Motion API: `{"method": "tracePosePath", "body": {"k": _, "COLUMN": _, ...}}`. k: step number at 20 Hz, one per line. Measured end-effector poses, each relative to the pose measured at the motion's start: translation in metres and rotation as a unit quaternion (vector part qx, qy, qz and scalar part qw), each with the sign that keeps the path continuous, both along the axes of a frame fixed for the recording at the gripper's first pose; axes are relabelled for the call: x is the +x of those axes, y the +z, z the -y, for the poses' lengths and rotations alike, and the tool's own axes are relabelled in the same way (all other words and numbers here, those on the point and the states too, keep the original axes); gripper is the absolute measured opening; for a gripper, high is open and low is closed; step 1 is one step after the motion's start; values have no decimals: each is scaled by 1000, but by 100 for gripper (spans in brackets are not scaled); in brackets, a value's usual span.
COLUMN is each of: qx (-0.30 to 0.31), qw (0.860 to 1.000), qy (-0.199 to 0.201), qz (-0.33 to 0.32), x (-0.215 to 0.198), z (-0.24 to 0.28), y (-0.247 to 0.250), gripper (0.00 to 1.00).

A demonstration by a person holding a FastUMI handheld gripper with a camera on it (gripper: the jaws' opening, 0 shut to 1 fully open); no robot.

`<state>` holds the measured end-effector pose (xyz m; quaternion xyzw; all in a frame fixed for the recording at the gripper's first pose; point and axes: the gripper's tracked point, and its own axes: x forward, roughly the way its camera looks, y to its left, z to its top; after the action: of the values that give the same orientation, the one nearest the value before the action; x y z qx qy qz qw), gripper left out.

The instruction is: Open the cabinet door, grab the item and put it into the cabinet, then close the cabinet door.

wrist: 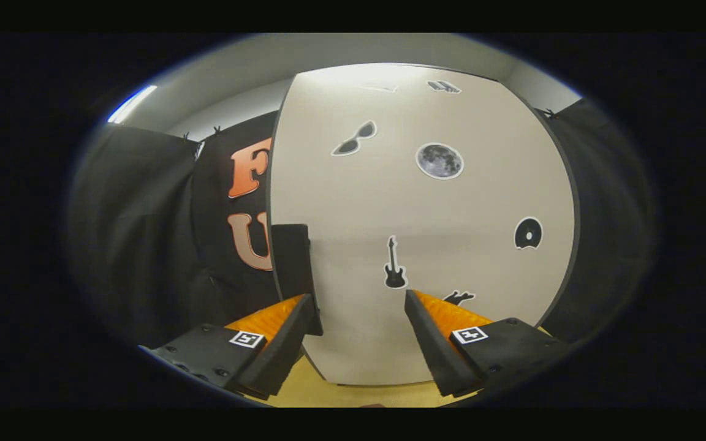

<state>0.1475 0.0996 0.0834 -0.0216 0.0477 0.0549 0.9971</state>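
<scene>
The white cabinet door (pixel 426 214) stands close ahead of me, its face dotted with small black stickers. A black block handle (pixel 290 254) sits on the door's left edge. My gripper (pixel 359 296) is open and nothing lies between its orange and black fingers. The left fingertip (pixel 304 306) is just below and in front of the handle; whether it touches the handle I cannot tell. The right fingertip (pixel 414 303) points at the door's face, near a guitar sticker (pixel 394 264).
A yellow tabletop (pixel 328 392) runs under the fingers up to the foot of the door. Black cloth walls (pixel 144 245) hang to the left and right of the cabinet. A pale ceiling with a strip light (pixel 132 103) is above.
</scene>
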Motion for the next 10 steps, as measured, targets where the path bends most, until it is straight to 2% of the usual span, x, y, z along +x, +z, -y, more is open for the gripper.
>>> {"method": "tracePosePath", "body": {"k": 4, "qx": -2, "qw": 1000, "qy": -5, "qz": 2, "x": -10, "z": 8, "y": 1, "gripper": 96}}
{"method": "tracePosePath", "body": {"k": 10, "qx": 3, "qw": 1000, "qy": 0, "qz": 14, "x": -48, "z": 18, "y": 7, "gripper": 96}}
